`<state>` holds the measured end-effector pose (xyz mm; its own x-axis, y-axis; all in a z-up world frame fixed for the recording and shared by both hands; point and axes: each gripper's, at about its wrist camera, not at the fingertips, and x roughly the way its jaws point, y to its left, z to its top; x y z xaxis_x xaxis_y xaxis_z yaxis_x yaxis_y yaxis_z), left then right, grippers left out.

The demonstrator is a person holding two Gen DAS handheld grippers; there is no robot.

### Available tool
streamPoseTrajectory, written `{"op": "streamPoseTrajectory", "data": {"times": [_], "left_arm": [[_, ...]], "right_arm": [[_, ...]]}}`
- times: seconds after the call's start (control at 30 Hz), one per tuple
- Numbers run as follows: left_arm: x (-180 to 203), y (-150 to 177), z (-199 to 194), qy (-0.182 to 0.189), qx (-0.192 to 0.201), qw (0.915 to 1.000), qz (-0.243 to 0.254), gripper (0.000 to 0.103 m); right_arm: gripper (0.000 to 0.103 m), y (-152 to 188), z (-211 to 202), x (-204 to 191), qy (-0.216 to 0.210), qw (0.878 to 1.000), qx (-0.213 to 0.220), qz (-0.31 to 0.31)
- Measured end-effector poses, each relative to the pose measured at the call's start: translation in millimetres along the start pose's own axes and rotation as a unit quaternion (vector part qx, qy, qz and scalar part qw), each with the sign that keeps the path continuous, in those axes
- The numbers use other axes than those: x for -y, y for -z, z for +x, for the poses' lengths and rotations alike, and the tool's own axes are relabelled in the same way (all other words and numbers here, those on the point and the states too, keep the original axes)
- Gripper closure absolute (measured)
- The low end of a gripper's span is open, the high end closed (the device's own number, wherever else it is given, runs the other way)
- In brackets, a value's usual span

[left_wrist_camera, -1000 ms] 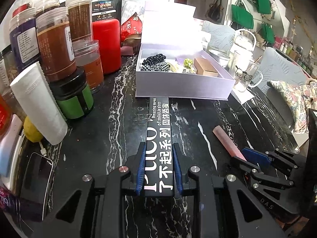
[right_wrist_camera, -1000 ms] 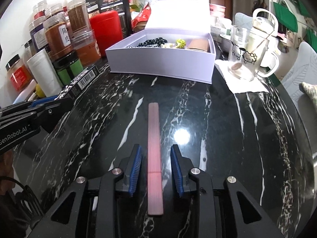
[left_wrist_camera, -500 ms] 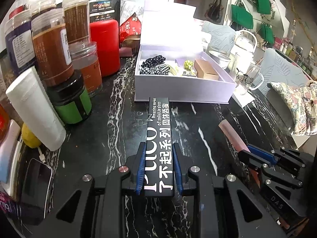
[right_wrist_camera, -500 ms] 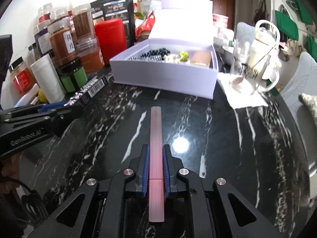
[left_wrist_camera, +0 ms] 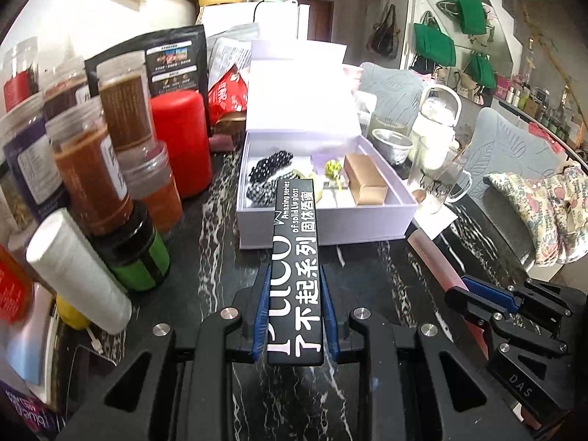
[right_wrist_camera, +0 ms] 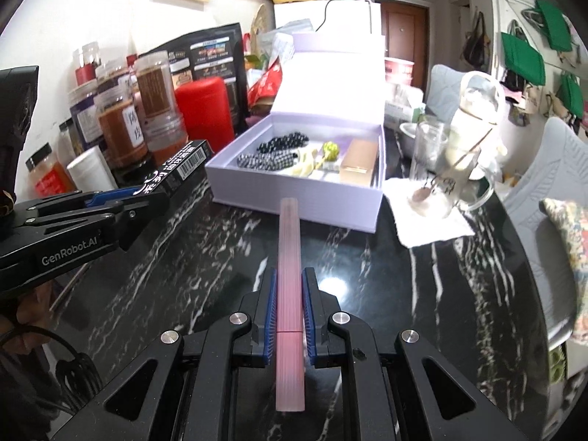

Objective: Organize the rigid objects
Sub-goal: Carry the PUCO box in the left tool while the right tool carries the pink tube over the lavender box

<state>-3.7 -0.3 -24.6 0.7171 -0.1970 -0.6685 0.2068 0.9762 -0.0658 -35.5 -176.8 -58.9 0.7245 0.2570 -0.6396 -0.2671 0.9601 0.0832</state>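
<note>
A big black marble table with white veins (right_wrist_camera: 422,294) fills most of both views. Behind it are white walls, a brown door and green bags hanging up. Along the table's left edge stand many jars and a tall red plastic canister (left_wrist_camera: 182,139). Near the far edge sits an open pale purple cardboard box (right_wrist_camera: 294,198) with its lid standing up. Inside the box lie dark bead strings, a small green thing and a gold paper box (left_wrist_camera: 365,180). Just right of the purple box, a clear glass mug (right_wrist_camera: 437,176) stands on a white paper napkin (right_wrist_camera: 430,220).

The long black cardboard box with white writing (left_wrist_camera: 296,275) is lifted above the table, and its far end points at the purple box. The left gripper (left_wrist_camera: 294,316) points down and forward, and its blue pads squeeze that black box tight.

The thin pink plastic stick (right_wrist_camera: 290,294) is also up off the table. The right gripper (right_wrist_camera: 289,312) has pinched it between both pads, and its tip points at the purple box's front wall.
</note>
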Motion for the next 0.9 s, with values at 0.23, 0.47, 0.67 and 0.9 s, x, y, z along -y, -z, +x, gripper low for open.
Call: {"op": "streamPoseTrajectory", "data": {"times": [0.23,0.47,0.67,0.9], "left_arm": [[0.4,-11.8,-0.5,0.004,0.012,0.9999,-0.005,0.078],[2.5,-29.8,6.4,0.003,0.023,0.9997,-0.001,0.078],[1.5,-50.5,17.3,0.005,0.034,0.9994,0.002,0.078],[1.7,-77.1,33.1,0.003,0.047,0.9987,0.020,0.078]], "right_arm": [[0.090,-12.6,-2.8,7.9,0.001,1.000,0.009,-0.004],[0.090,-30.5,0.0,13.0,-0.004,1.000,0.018,-0.017],[0.090,-51.4,7.5,16.7,-0.005,0.999,0.031,-0.028],[0.090,-80.9,23.9,23.7,-0.009,0.998,0.036,-0.043]]}}
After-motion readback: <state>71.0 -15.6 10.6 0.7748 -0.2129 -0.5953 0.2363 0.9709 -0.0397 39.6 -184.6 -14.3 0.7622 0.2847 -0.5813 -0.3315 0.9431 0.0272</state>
